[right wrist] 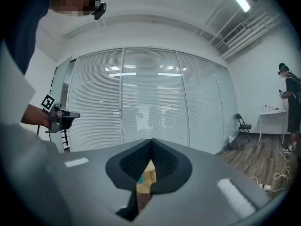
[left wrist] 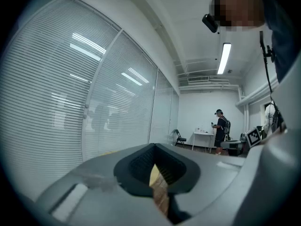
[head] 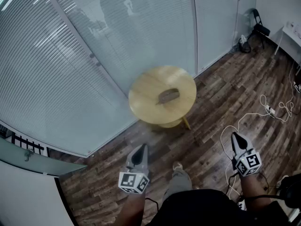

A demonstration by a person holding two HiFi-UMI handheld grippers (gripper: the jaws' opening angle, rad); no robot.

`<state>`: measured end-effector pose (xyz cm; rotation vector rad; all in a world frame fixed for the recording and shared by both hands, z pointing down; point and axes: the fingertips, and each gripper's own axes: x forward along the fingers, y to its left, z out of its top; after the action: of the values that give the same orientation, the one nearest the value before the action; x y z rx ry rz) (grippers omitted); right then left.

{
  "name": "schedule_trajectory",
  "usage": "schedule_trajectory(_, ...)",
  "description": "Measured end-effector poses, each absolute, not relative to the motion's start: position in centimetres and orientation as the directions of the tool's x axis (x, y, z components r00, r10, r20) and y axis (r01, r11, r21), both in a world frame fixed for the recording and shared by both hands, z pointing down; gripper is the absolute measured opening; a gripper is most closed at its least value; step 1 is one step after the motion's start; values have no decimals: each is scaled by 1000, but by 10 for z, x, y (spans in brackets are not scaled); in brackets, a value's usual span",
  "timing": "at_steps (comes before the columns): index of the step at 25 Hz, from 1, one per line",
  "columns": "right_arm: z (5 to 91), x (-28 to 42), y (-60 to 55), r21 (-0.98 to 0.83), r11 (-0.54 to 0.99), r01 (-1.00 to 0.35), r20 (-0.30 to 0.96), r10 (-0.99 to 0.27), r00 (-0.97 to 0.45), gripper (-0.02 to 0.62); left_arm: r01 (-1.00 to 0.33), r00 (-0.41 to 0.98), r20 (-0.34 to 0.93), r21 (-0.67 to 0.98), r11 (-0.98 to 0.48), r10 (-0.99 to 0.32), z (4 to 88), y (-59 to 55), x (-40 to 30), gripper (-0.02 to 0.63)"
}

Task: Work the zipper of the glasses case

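Note:
A brown glasses case (head: 168, 96) lies near the middle of a small round wooden table (head: 143, 98) in the head view. Both grippers hang low, well short of the table and apart from the case. My left gripper (head: 142, 148) is shut and holds nothing; in the left gripper view its jaws (left wrist: 154, 147) meet with only a sliver of table showing below them. My right gripper (head: 234, 135) is shut and empty too, off to the table's right. In the right gripper view its jaws (right wrist: 151, 141) are pressed together.
A glass wall with blinds (head: 94, 46) runs behind and left of the table. White cables and a power strip (head: 269, 109) trail over the wood floor at right. A folding chair (head: 258, 28) stands far right. Another person (left wrist: 220, 131) stands by a white desk.

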<state>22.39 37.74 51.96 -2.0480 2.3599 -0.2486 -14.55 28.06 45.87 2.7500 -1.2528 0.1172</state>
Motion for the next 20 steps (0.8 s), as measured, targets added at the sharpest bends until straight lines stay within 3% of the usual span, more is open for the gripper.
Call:
schedule_trajectory(5,504,216,366,-155,161,-975,39,-985,-169,5,-768,640,115,82,-635,-760,465,271,-145,0)
schedule_trajectory(12,526,225,440,-210,219,-953,59,-970,-236,5,-766,642,128,84,-637,-756,470,380,-129,0)
schedule_trajectory(16,530,229,472,-291,200,-936,79,-970,-232,5,-812,581,199,79,-578,-789,481,418,-163,0)
schedule_trajectory(20,520,223,478,-254,195,-947,84,-971,-222,6,-831,554,169,58,-553,-815,460,423,-192,0)
